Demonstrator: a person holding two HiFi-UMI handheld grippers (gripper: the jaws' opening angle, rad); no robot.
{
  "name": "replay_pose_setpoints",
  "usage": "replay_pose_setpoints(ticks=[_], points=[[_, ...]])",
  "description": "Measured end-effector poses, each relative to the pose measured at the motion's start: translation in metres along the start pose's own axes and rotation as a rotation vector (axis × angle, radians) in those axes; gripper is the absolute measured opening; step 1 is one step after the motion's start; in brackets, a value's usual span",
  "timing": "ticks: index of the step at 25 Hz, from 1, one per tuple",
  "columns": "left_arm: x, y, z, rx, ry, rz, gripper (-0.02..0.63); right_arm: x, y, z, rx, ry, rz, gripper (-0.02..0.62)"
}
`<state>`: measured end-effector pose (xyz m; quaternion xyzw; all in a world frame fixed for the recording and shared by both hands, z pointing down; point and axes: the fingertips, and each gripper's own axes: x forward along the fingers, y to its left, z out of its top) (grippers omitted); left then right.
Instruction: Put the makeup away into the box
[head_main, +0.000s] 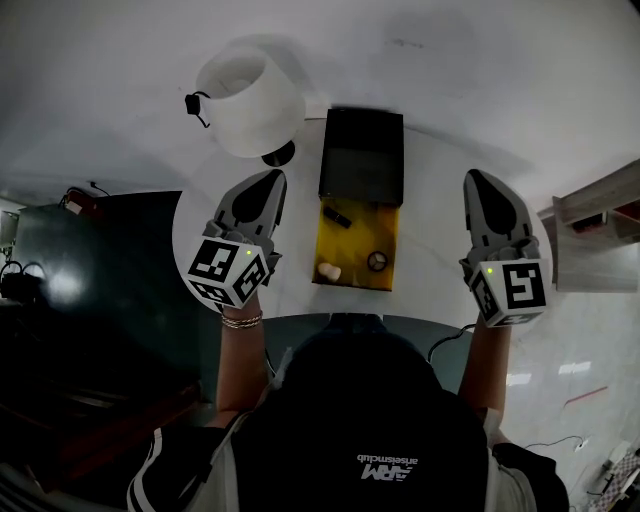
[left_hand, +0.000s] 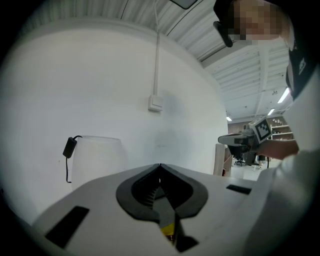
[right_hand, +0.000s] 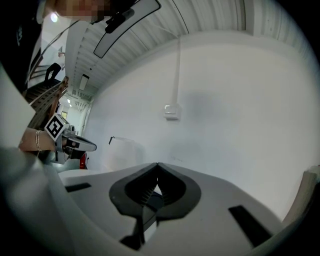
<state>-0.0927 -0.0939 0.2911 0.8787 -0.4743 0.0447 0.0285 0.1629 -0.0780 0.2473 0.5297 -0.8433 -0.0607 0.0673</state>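
Our left gripper (head_main: 268, 185) hangs with its jaws pressed together on nothing. Just past its tip a dark round shape (head_main: 280, 153) peeks from under a white shade (head_main: 250, 100); we cannot tell whether it is makeup or the shade's foot. To that gripper's right, between both tools, lies the open box (head_main: 362, 150), its black lid thrown back. Its yellow tray holds a dark stick (head_main: 337, 215), a pale lump (head_main: 328, 270) and a round compact (head_main: 377, 261). We judge these light, hard-shelled and slick, so we would pinch a stick across its middle and a compact by its rim, gently. Our right gripper (head_main: 482, 185), well to the box's right, is likewise closed and empty.
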Motion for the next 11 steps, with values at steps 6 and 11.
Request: replay_pose_setpoints(ticks=[6, 11], points=[[-0.005, -0.004, -0.002, -0.010, -0.003, -0.009, 0.018, -0.010, 0.003, -0.001, -0.014, 0.001, -0.011, 0.018], [-0.006, -0.007, -0.004, -0.017, 0.001, -0.016, 0.018, -0.014, 0.002, -0.006, -0.011, 0.011, -0.013, 0.018]])
